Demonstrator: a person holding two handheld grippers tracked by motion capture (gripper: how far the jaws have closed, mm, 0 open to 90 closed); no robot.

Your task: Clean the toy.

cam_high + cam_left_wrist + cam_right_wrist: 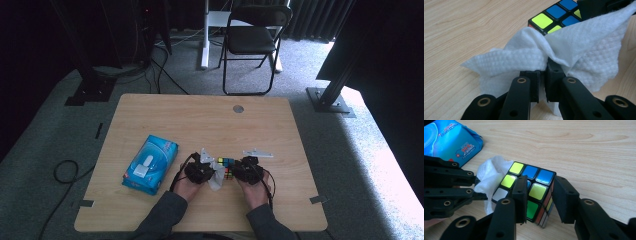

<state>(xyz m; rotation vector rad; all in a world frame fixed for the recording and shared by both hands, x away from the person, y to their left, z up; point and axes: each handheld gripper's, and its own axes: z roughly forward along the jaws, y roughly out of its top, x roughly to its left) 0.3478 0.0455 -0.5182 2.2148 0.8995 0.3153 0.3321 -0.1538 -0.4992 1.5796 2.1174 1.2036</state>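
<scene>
Left gripper [542, 72] jaws pinching wipe [564, 52]; right gripper [541, 197] jaws loosely astride cube [531, 187].

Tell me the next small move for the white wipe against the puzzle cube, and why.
Probably sweep the crumpled white wipe across the cube's top face. The left tongs are shut on the wipe, which already lies against the multicoloured puzzle cube on the light wooden table. The right tongs straddle the cube, though I cannot tell whether they grip it firmly, so they may need to tighten first.
</scene>
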